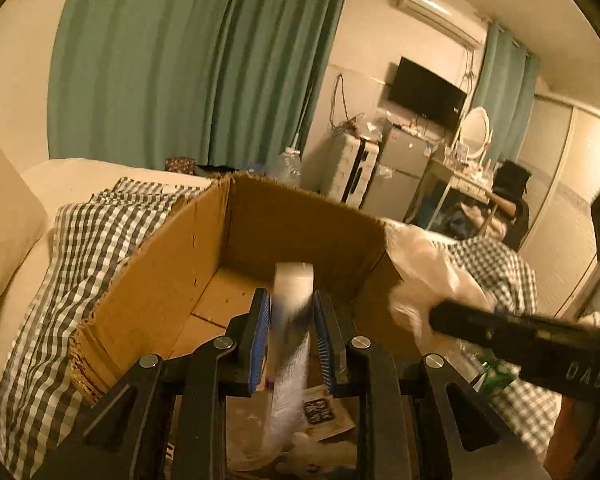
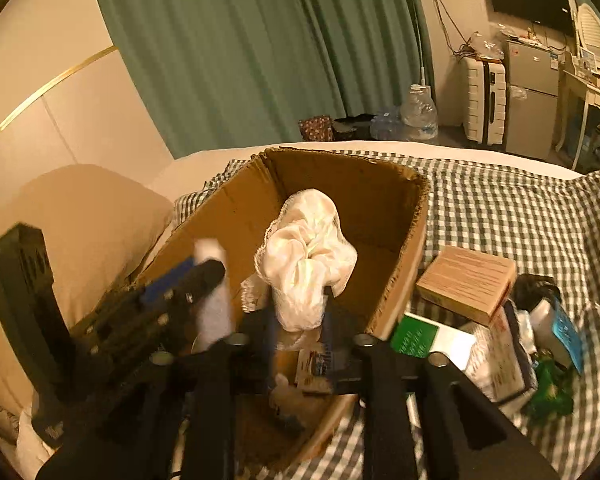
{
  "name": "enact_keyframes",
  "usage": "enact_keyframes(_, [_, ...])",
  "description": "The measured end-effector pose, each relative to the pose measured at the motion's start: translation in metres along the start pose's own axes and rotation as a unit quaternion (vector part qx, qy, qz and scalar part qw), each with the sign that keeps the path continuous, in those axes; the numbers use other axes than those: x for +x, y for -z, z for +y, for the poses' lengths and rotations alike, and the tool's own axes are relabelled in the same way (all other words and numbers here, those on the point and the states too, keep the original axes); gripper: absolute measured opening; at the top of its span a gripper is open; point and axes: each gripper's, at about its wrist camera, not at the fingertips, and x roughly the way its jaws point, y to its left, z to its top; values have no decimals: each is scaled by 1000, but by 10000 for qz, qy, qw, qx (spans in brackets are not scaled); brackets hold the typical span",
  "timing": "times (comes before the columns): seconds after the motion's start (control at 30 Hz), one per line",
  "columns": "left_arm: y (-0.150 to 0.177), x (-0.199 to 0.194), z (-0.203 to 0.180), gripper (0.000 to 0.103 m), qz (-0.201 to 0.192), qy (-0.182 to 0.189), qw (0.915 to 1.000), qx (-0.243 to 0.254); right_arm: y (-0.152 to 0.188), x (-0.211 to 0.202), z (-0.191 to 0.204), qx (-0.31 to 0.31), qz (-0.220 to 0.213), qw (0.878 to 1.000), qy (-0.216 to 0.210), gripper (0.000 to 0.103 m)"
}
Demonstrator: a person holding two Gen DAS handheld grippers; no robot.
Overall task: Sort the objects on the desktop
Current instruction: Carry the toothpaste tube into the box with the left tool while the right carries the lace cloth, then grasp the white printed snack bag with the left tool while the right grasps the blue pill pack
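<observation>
in the left wrist view, the left gripper [image 1: 292, 320] is hanging over the open cardboard box [image 1: 152, 280], its blue pads pinching a blurred white roll-like object [image 1: 294, 284] that is standing up between them; the box is sitting on a checked blanket [image 1: 80, 240]. in the right wrist view, the right gripper [image 2: 300, 320] is reaching over the same box, with a crumpled white cloth [image 2: 308, 248] sitting between its fingers; whether they are pressing on it i cannot tell. a wooden block [image 2: 466, 282] and clutter are lying just beside the box.

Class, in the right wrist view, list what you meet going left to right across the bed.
Pillow → left tool → white cloth → wooden box → blue-labelled bottle.
</observation>
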Motion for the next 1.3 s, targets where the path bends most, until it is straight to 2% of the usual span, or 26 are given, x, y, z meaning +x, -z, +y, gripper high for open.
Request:
enact_keyframes(0.03, [2,3,1,30,31,-67,10000,61,0,3,-1,36,-31,10000,4,50])
enact_keyframes(0.07, [3,4,3,55,39,-142,9999,77,2,5,-3,80,-67,9999,18,56])
enact_keyframes(0.1, [5,3,5,86,-4,-290,9996,35,3,4,-4,132,-121,9998,27,59])
enact_keyframes(0.13, [8,-2,7,94,-93,-349,9993,-39,3,3,-5,162,-147,9998,30,59])
enact_keyframes(0.27, [12,-11,6,96,-185,-320,9993,-26,8,-15,-16,278,-343,9988,219,59])
enact_keyframes(0.43, [19,-32,-16,97,-226,-179,9994,175,22,-58,-47,458,-531,9944,797,59])
enact_keyframes(0.6, [30,-60,-65,101,-135,353,9985,386,44,-98,-85,703,-530,9875,1311,59])
enact_keyframes(0.7, [40,-67,-97,102,63,727,9961,491,59,-113,-104,842,-437,9851,1437,59])
enact_keyframes(0.87, [63,-63,-143,102,429,1047,9909,722,75,-121,-126,856,-269,9829,1607,59])
enact_keyframes(1.0, [83,-48,-166,102,753,983,9886,852,83,-118,-141,948,-189,9809,1690,59])
enact_keyframes(1.13, [95,-32,-177,102,874,885,9868,1035,89,-115,-156,1077,-135,9818,1559,59])
enact_keyframes(1.3, [101,-12,-190,102,969,824,9853,1142,83,-110,-168,937,-90,9820,1640,59])
